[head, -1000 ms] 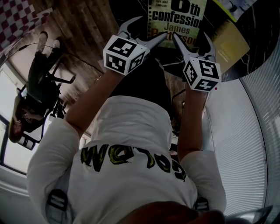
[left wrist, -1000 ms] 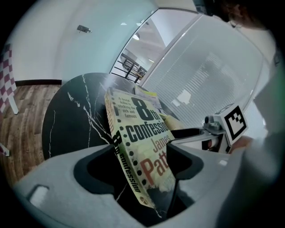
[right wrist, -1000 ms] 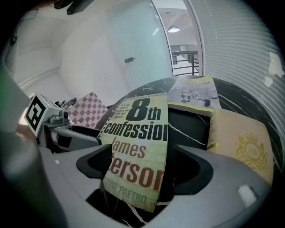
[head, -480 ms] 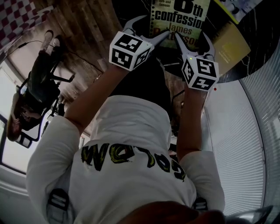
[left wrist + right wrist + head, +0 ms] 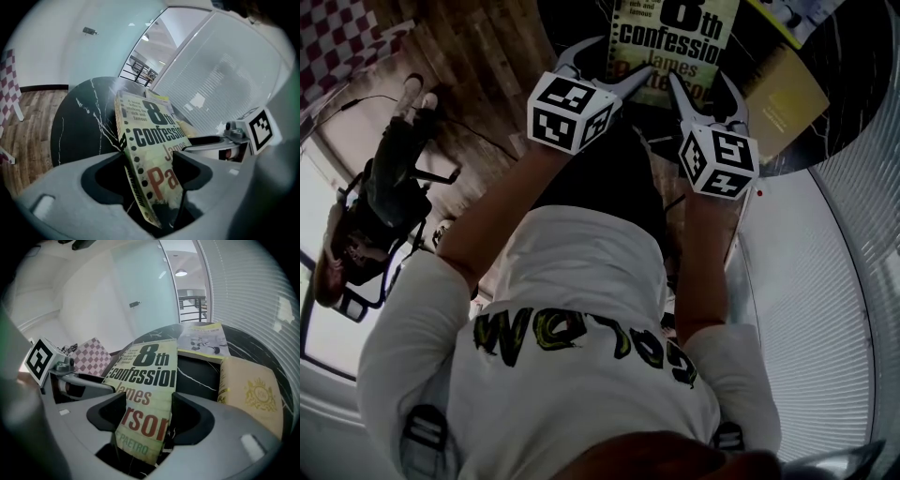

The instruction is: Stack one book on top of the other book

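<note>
The left gripper and right gripper had just been closing and now clamped the tilted paperback's near edge at the black table, seemingly ready to lift it toward the tan book.

Round black marble desk, white-veined, beneath left gripper and right gripper. Yellow-edged booklet on desk beyond right gripper. Wood floor and checkered panel left of left gripper. Ribbed glass wall right of right gripper.
</note>
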Tool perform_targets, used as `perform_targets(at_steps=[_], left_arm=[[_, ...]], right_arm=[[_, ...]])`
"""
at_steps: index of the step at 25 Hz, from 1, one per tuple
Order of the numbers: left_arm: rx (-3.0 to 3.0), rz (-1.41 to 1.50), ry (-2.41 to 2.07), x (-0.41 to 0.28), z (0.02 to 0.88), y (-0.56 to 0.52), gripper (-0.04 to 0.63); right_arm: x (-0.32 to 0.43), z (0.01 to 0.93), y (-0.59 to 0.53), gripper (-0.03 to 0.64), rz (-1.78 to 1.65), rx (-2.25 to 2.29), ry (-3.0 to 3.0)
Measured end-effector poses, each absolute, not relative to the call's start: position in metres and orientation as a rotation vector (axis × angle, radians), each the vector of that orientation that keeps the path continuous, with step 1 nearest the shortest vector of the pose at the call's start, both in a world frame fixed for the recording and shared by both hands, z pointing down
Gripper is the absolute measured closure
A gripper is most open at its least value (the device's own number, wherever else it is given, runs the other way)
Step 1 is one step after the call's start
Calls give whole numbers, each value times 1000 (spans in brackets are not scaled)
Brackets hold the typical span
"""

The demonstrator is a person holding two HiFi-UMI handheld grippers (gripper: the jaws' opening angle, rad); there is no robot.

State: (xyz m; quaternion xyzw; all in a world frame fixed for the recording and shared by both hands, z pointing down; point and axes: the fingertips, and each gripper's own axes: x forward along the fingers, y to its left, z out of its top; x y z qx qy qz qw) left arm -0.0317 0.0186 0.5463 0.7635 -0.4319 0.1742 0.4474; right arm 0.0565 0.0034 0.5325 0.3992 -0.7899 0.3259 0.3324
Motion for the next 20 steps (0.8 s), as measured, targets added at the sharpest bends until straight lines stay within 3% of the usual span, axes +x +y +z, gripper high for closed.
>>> perform_targets(at_steps=[20], left_arm=[[2017,429,-1165,-37,416,26,270]], right_arm=[[56,407,16,318,781,1170,-2191]])
